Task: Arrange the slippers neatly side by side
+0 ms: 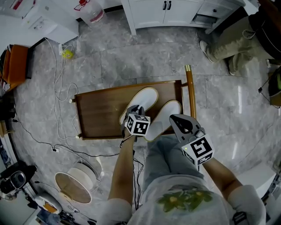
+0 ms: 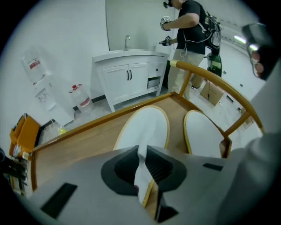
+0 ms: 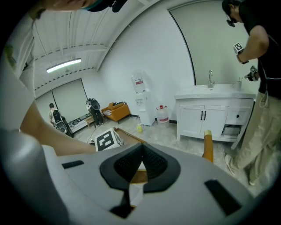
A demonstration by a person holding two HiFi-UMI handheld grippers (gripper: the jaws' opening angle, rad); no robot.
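Observation:
Two white slippers with tan soles lie toes away from me on a low wooden tray table [image 1: 99, 110]. The left slipper [image 1: 144, 100] [image 2: 147, 125] sits slightly further forward than the right slipper [image 1: 167, 115] [image 2: 203, 134], and the two lie close together. My left gripper [image 1: 134, 111] [image 2: 142, 154] is shut on the heel edge of the left slipper, with white fabric pinched between its pads. My right gripper [image 1: 175, 119] [image 3: 141, 151] hovers over the right slipper's heel, jaws shut with nothing held.
The table has a raised rim and a wooden post [image 1: 189, 85] [image 3: 208, 148] at its right side. A white cabinet [image 1: 164, 12], a water bottle [image 1: 91, 12] and a standing person [image 1: 228, 41] are beyond it. Cables [image 1: 61, 88] and a fan [image 1: 77, 182] lie at the left.

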